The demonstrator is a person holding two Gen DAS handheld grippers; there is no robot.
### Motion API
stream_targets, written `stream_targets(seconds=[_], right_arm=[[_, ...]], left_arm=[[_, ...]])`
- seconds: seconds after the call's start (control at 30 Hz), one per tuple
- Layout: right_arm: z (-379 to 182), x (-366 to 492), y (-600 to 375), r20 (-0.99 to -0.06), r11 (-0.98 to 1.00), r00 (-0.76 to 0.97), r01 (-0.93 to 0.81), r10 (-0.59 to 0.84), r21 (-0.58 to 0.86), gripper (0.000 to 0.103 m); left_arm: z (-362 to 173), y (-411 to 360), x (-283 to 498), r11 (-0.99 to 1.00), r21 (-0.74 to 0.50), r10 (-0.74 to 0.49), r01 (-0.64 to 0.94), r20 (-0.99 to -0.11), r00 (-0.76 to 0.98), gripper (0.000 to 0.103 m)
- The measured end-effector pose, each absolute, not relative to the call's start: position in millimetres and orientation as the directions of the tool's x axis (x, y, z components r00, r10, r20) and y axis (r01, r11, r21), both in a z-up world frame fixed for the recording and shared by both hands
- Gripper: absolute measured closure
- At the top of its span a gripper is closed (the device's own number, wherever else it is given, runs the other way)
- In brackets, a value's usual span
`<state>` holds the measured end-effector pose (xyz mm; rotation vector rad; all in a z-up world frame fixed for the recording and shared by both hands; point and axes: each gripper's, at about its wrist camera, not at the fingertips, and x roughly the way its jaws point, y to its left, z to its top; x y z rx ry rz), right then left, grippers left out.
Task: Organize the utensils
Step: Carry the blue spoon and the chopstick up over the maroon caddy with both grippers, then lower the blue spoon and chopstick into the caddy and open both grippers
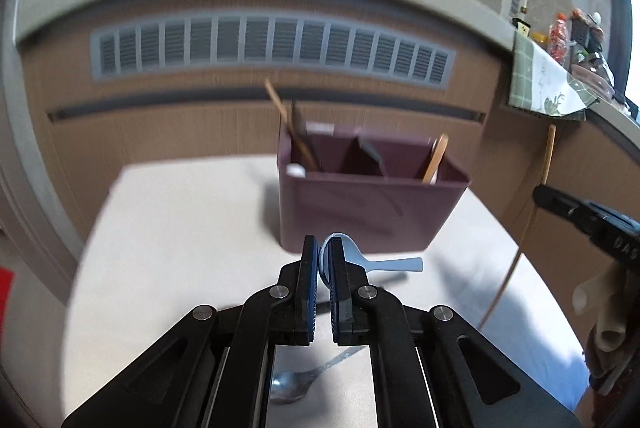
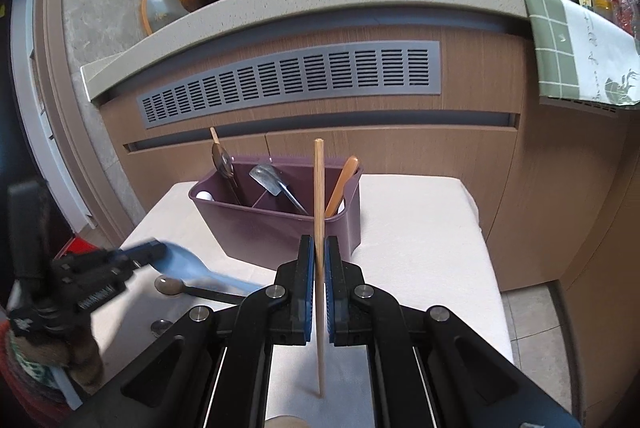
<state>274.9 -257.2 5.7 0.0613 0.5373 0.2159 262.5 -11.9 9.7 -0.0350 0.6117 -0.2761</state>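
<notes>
In the left wrist view, the left hand-held gripper (image 1: 325,260) is seen closed on the bowl of a pale blue spoon (image 1: 372,262), whose handle juts out to the right, just in front of the purple utensil box (image 1: 360,212). The box is set on a white surface (image 1: 168,248), and wooden sticks and a wooden spoon are seen leaning in its compartments. A metal spoon (image 1: 294,386) is seen lying on the surface nearer the camera than the box, partly hidden under the gripper's frame. The view is blurred.

In the right wrist view, the right hand-held gripper (image 2: 319,260) is seen clamped on a wooden chopstick (image 2: 318,196), held upright in front of the utensil box (image 2: 272,228), its top rising above the box rim. Inside the box a metal ladle-like utensil (image 2: 266,178), a dark spoon (image 2: 224,158) and a wooden spoon (image 2: 342,184) are seen, in separate compartments. Left of the box, the left hand-held gripper (image 2: 156,252) is seen with the blue spoon (image 2: 192,266) gripped at its bowl. A dark-handled spoon (image 2: 176,286) is seen lying on the surface (image 2: 420,228) below the blue one, left of and nearer than the box
</notes>
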Motion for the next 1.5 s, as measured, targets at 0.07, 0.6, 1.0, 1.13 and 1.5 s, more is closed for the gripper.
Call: stream_targets(seconds=[0.07,0.6,1.0,1.13,1.5], right_arm=[[9,271,-258,-0.491,0.975,0.843,-0.189,0.22,0.113,0.099],[187,285,-235,-0.199,0.981,0.962,-0.194,0.187,-0.013,0.099],[116,357,-228,-0.337,0.98,0.92,-0.198,0.199,0.036,0.099],[90,379,-223,-0.39,0.977,0.898,-0.207,0.207,0.041,0.099],[39,407,-226,-0.512,0.974,0.831,-0.216,0.219,0.067,0.098]], left_arm=[[27,-14,256,0.967,-0.084,-0.248,0.241,-0.532,0.809,0.098],[195,-32,271,0.96,0.218,-0.091,0.178,-0.357,0.93,0.098],[121,-40,330,0.953,0.208,-0.085,0.22,-0.515,0.853,0.098],[98,-46,351,0.951,0.2,-0.087,0.235,-0.557,0.826,0.098],[61,-40,378,0.967,0.055,-0.163,0.25,-0.623,0.765,0.096]])
